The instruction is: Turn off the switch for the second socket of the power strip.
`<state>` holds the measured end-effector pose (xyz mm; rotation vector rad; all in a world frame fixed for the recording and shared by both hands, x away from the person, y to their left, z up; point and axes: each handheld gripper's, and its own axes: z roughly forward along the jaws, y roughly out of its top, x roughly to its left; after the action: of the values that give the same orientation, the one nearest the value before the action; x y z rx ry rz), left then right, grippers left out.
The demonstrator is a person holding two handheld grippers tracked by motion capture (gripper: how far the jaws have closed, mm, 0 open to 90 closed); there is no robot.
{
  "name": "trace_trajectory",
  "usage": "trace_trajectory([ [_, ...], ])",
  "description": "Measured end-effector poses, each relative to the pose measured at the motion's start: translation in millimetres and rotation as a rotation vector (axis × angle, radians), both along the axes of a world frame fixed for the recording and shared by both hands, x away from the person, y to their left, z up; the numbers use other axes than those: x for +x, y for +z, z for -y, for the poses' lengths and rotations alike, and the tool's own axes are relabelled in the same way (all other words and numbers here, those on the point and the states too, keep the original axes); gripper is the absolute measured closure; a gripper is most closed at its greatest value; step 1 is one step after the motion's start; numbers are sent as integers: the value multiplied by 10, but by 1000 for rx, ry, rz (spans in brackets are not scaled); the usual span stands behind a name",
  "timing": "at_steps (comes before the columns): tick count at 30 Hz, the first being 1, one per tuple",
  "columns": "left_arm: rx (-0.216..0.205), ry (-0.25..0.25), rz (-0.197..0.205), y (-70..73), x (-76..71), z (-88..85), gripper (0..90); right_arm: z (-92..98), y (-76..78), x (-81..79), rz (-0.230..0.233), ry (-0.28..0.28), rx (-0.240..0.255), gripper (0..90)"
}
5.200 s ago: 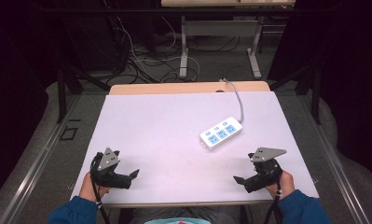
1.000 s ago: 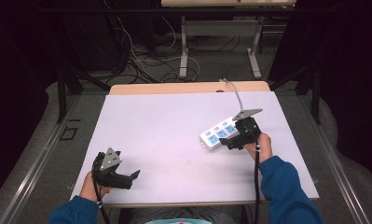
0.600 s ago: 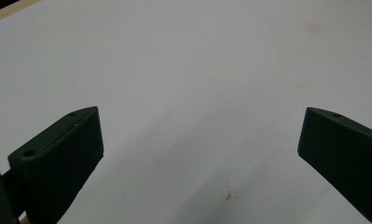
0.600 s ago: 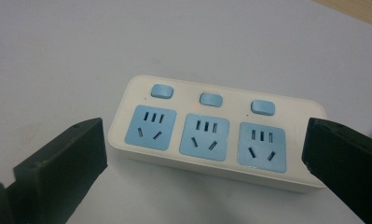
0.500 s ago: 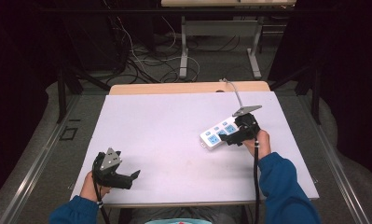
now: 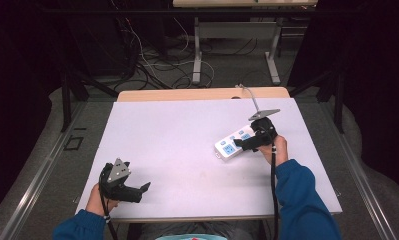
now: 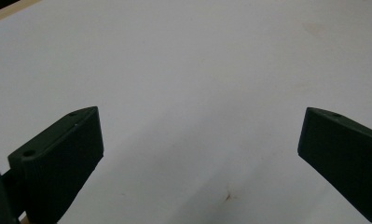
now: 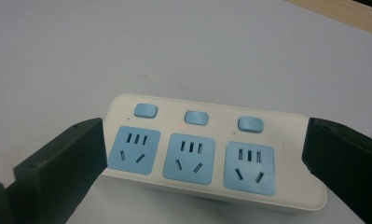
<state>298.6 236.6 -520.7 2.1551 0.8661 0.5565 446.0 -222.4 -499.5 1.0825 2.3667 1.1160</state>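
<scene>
Rounded glossy white power strip (image 8: 211, 154) carries three blue sockets.

Table middle: the white table (image 6: 177, 145) lies bare between the two grippers, open passage across it.
Right side: the power strip (image 6: 233, 144) lies in the way, with the right gripper (image 6: 243, 144) over it, jaws spread past both ends.
Left gripper (image 7: 200, 154): jaws wide apart over bare tabletop.
Far edge: the strip's cord (image 6: 248, 95) runs off there.
</scene>
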Motion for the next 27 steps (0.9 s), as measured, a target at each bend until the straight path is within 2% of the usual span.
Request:
trace_trajectory([
  [8,2,-1,-1,1,-2,2,1,-21,-21,80,7,0,2,0],
  [19,2,1,-4,1,-1,5,1,-72,-25,167,-5,2,-1,0],
  [22,3,1,-3,1,-1,6,1,-90,-25,198,11,1,-7,0],
  [27,3,2,-3,1,-1,8,1,-94,-22,213,8,-7,2,0],
])
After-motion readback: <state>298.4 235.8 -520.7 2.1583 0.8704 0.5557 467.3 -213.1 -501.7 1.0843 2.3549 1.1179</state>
